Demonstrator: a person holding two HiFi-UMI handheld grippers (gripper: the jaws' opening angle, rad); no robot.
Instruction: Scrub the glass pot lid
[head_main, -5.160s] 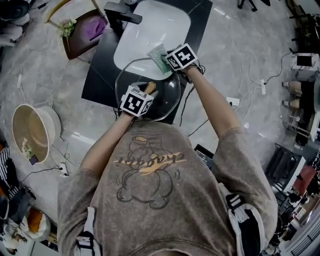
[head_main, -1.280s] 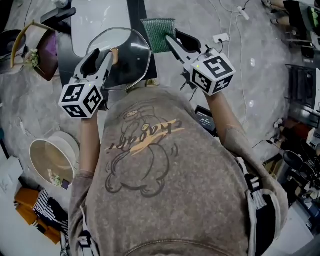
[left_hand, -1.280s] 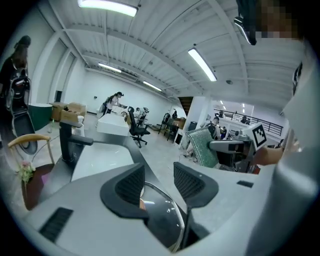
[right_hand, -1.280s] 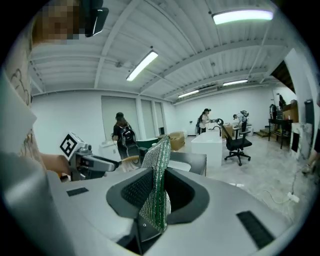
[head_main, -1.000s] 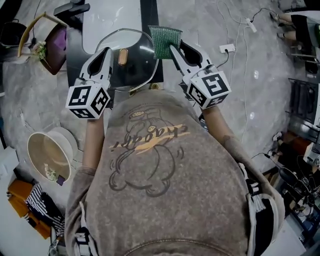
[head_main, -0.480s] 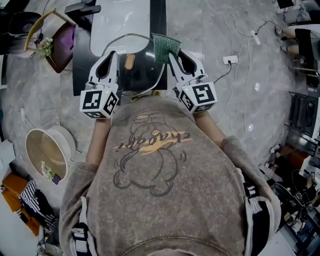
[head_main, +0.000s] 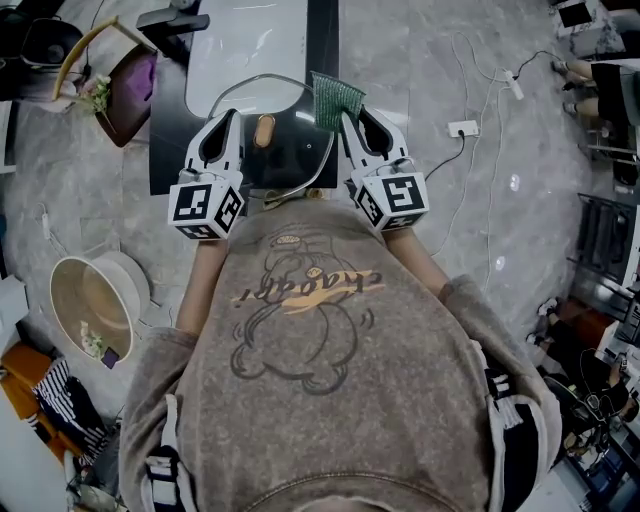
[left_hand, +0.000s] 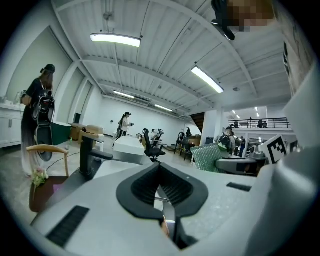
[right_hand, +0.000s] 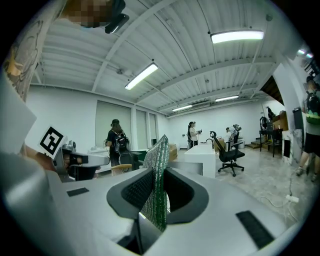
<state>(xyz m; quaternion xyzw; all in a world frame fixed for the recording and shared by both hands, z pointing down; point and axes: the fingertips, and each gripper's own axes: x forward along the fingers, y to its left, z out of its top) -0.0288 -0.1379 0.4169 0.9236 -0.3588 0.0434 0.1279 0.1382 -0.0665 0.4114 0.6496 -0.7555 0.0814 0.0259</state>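
Lid and pad held up before the chest.
The left gripper (head_main: 222, 128) has its fingers clamped shut on the glass lid (head_main: 295, 155) at its 9 o'clock rim. The right gripper (head_main: 348, 122) has its fingers pinching a green pad (head_main: 335, 98) at the lid's 2 o'clock edge. Both hang over the black surface (head_main: 165, 150) and its white basin (head_main: 250, 50).

A glossy grey marble-patterned floor (head_main: 480, 200) spreads below. On it stands a black countertop (head_main: 165, 150) holding a white oval sink basin (head_main: 250, 50), and a round beige tub (head_main: 100, 290) sits well apart from it. Long fluorescent tube lights (left_hand: 115, 39) run along a white ribbed ceiling (right_hand: 200, 60), above white walls (left_hand: 145, 112) and black office chairs (right_hand: 227, 150).
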